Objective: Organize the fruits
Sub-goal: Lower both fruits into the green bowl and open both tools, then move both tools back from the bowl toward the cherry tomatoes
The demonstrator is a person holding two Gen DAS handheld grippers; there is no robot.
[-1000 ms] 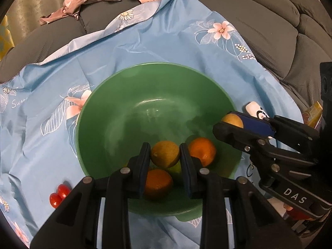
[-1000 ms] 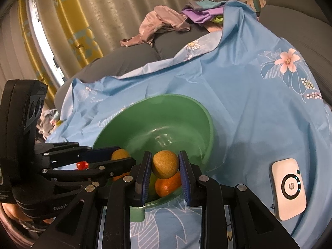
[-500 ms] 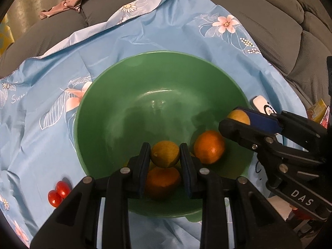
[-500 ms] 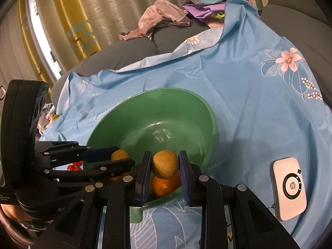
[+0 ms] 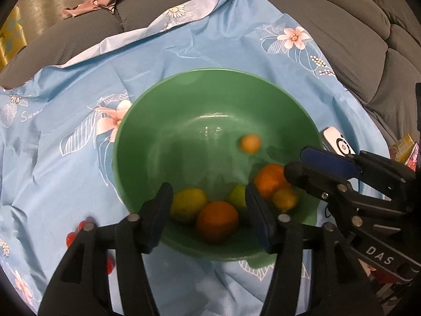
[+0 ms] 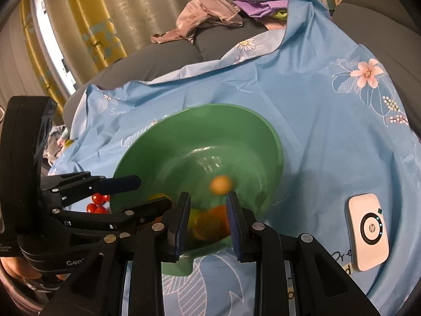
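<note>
Logging stock: green bowl [image 5: 131, 142] w/ 2 oranges [image 5: 217, 221], yellow-green citrus [image 5: 188, 204], small blurred fruit [image 5: 250, 143]. My left gripper [image 5: 209, 212] & right gripper [image 6: 208, 222]: both agape, empty. Cherry tomatoes [image 6: 97, 202] beside bowl: soft, pinch lightly across middle.

Setting: home living room. Evidence: grey sofa [image 5: 355, 39], heaped clothes [image 6: 210, 13], curtains [image 6: 105, 13], floral cloth [image 5: 79, 105] spread over cushions.

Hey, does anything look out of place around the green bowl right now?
Yes. A few small red fruits lie loose on the blue cloth just outside the green bowl, while the other fruit sits inside it. A white HP device also lies on the cloth beside the bowl, an odd item among fruit.
</note>
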